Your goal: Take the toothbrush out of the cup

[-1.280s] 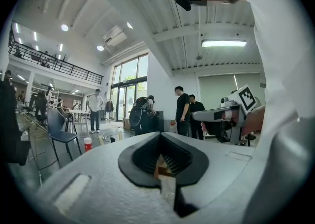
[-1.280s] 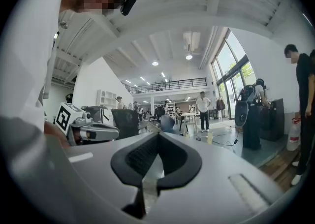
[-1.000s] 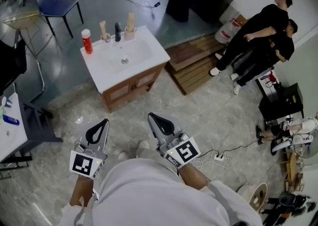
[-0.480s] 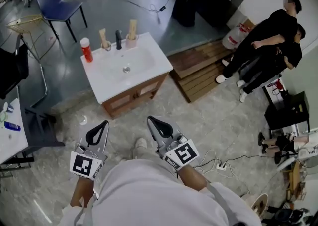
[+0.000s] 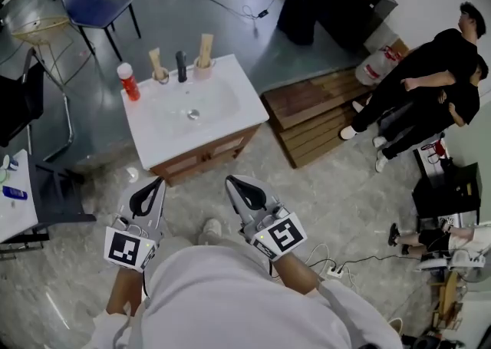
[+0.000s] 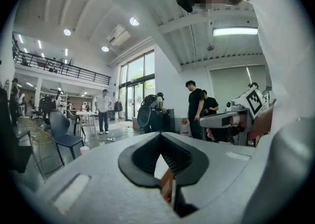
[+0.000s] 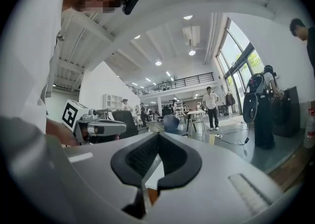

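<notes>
Evidently pre-reach: left tongs (image 5: 157, 184) and right tongs (image 5: 230, 181) clenched empty, held level, well short of the cup (image 5: 202, 70) on the desk (image 5: 238, 96).

Left gripper (image 5: 159, 184) and right gripper (image 5: 230, 180), level, side by side, jaws together

Ahead of us stands the vanity (image 5: 242, 96). Along its back edge we see, from left to right, the bottle (image 5: 128, 82), the left cup (image 5: 159, 76), the tap (image 5: 181, 66) and the right cup (image 5: 203, 70). The chair (image 5: 90, 1) stands behind it, to the left; the pallet (image 5: 316, 116) lies at its right.
</notes>
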Tool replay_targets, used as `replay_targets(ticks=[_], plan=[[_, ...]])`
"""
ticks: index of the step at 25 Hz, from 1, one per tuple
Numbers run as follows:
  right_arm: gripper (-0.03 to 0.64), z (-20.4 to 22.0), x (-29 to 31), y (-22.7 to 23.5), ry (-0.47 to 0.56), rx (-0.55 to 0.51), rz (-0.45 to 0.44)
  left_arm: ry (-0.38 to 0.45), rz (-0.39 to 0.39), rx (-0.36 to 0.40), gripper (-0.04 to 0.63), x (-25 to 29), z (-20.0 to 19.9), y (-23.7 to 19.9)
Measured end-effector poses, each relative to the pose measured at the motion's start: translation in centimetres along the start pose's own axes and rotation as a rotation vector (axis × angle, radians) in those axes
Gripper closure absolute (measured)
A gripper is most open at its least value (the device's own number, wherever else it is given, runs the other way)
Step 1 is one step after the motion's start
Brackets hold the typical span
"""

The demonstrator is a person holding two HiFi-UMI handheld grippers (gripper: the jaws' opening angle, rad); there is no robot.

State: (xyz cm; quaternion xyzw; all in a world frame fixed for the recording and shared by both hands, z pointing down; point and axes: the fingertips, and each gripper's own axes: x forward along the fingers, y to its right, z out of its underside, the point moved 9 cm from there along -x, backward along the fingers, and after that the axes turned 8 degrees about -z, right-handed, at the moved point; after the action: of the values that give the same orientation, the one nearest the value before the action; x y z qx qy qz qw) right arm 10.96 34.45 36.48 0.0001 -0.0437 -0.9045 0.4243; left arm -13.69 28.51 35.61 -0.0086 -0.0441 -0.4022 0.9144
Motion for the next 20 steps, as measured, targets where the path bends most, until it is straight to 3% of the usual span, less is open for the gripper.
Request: replay_targets(ticks=[9, 20], plan=[[0.615, -0.1, 2.0, 4.6, -0.006, 0.01, -0.023, -0.017, -0.038, -0.009, 0.591, 3.8, 0.0, -1.3], [0.615, 0.2, 6.9, 8.4, -0.043, 0.004, 0.023, -0.01, 0.008, -0.048, 0.591, 9.6, 1.3, -6.0]])
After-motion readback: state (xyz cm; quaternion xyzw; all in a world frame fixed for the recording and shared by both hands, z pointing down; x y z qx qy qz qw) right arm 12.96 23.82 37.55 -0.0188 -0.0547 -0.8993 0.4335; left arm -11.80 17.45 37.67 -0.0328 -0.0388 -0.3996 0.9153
